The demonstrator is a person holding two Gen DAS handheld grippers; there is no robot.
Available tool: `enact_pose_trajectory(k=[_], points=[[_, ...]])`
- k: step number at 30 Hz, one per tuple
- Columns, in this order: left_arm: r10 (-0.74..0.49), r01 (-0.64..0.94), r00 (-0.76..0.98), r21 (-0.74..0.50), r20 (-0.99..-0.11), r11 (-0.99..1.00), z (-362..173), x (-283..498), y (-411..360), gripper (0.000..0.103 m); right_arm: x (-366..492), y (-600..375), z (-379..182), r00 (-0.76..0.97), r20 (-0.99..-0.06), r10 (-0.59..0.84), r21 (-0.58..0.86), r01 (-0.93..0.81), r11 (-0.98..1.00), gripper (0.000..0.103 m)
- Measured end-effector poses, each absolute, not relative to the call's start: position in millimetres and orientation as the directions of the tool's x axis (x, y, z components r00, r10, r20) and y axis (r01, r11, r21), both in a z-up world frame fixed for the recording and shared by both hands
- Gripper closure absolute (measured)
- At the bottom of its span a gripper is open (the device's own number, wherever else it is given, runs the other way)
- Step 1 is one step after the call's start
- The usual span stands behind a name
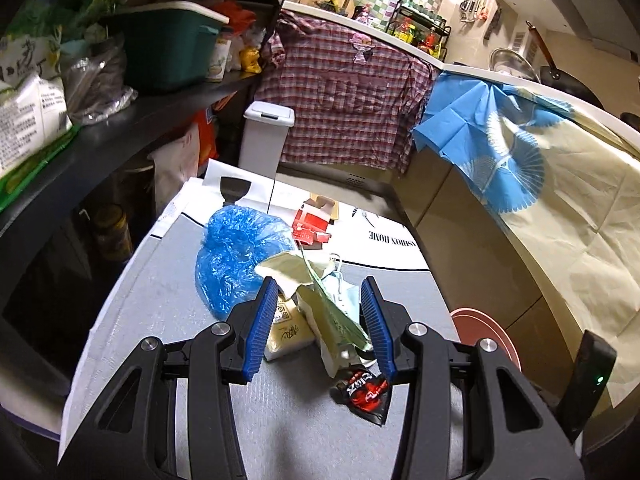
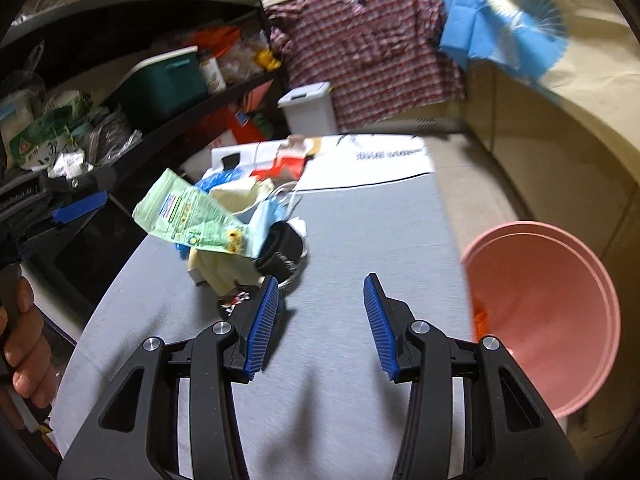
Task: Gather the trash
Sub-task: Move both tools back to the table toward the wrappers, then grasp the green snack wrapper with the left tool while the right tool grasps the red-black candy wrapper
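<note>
A heap of trash lies on the grey table point(image 1: 168, 320). In the left wrist view my left gripper point(image 1: 322, 304) is open, its blue pads either side of a green wrapper point(image 1: 336, 316) and a cream packet point(image 1: 286, 332), not closed on them. A blue plastic bag point(image 1: 236, 256) lies beyond, and a black-and-red sachet point(image 1: 362, 396) lies under the right pad. In the right wrist view my right gripper point(image 2: 320, 304) is open and empty over bare table, just right of the heap with the green wrapper point(image 2: 192, 216). The left gripper point(image 2: 76, 206) shows at the far left.
A pink bucket point(image 2: 560, 320) stands off the table's right edge; its rim shows in the left wrist view point(image 1: 480, 328). A white lidded bin point(image 1: 266, 136) stands beyond the table. White paper bags point(image 1: 384, 240) lie at the far end. Dark shelves point(image 1: 120, 120) with goods run along the left.
</note>
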State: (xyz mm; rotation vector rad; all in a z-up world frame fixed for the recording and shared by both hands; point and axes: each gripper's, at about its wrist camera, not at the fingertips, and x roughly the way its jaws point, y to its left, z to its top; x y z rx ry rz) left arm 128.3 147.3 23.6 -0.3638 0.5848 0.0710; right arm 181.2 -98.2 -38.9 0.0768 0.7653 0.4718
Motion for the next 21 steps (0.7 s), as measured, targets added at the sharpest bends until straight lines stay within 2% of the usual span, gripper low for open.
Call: enact_pose_trajectory(k=[7, 13, 21], points=[[-0.084, -0.128, 0.815, -0.320, -0.573, 0.939, 7.2, 141.9, 143.3, 0.059, 186.8, -68.0, -57.2, 0.578, -0.678, 0.455, 0.225, -0.427, 0.876, 0.054], [-0.118, -0.089, 0.804, -0.314, -0.582, 0.945, 1.0, 153.5, 137.8, 0.060, 191.9, -55.6, -72.8, 0.524, -0.709, 0.473, 0.227, -0.465, 0.856, 0.044], [-0.120, -0.076, 0.783, -0.285, -0.611, 0.955, -1.3, 156.8, 130.4, 0.085, 194.2, -38.3, -91.0, 0.458, -0.754, 0.472, 0.208, -0.514, 0.832, 0.044]])
